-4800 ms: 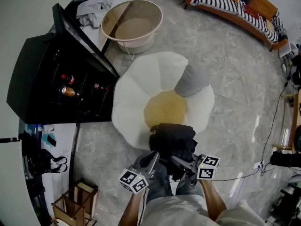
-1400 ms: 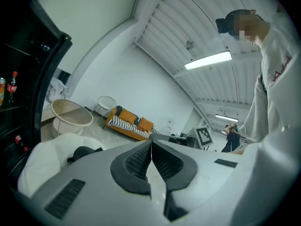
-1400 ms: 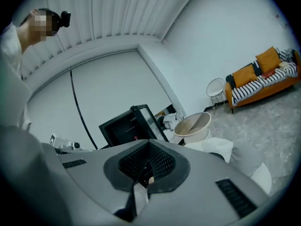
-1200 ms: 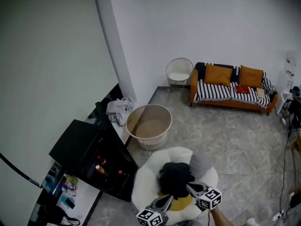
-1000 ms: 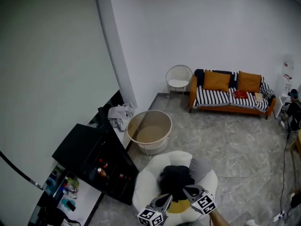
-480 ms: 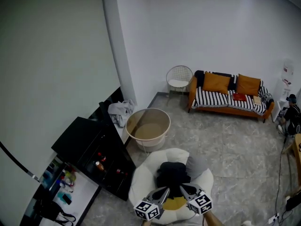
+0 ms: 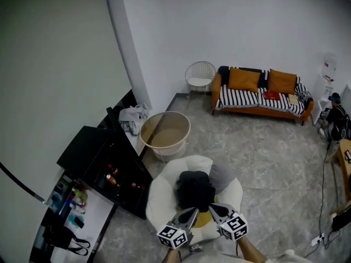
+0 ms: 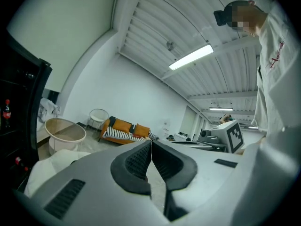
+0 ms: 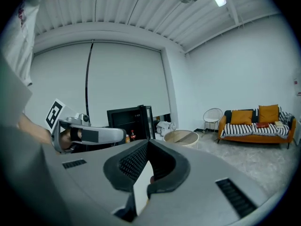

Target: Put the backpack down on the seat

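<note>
The black fabric backpack (image 7: 194,187) lay on the round white padded seat (image 7: 160,193) with a yellow centre, in the lower middle of the head view. It covered much of the yellow patch, and a grey cushion (image 7: 221,175) lay against its right side.

The left gripper (image 7: 192,210) and the right gripper (image 7: 210,206) pointed in from the bottom edge of the frame. Their tips reached the backpack's lower edge, and each had its jaws pressed together with nothing between them.

The seat's left edge came close to the corner of a black glass-fronted cabinet (image 7: 102,166). A round beige tub (image 7: 164,134) stood just past the seat's upper-left rim. To the right and above, bare grey marble floor (image 7: 274,158) ran open toward an orange sofa with striped cushions (image 7: 258,95) and a white wire chair (image 7: 199,75) against the wall.

The backpack showed only in the head view. The left gripper view showed only a slice of the white seat at lower left, plus a ribbed ceiling with a strip light (image 8: 190,58). The right gripper view caught the cabinet, tub and sofa at floor level, with the left gripper at its left.
</note>
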`<action>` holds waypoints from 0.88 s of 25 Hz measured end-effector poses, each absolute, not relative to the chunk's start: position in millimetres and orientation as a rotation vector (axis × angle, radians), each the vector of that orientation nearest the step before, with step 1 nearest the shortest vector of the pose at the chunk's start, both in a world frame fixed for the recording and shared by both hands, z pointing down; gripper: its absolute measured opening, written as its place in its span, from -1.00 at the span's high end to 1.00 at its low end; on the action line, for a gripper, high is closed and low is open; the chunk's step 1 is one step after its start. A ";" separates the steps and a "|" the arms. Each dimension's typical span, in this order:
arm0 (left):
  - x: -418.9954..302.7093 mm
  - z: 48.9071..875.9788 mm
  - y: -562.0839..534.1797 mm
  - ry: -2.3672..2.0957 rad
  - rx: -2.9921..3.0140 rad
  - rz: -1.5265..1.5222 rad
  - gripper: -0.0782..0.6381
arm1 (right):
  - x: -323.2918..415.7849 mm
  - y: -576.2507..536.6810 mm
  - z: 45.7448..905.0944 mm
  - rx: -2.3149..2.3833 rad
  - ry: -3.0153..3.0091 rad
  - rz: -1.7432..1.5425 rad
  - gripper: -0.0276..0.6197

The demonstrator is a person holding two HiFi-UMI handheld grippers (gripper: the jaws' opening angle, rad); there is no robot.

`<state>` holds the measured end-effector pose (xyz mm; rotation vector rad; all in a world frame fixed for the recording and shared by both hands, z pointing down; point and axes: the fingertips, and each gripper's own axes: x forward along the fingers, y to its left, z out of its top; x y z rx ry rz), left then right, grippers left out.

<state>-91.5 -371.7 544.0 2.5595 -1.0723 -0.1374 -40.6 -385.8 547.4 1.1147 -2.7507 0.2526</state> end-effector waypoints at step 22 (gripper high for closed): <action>4.0 554.6 -200.3 -1.165 2.522 -0.135 0.70 | 43.9 -201.6 550.3 0.979 -2.887 0.343 0.83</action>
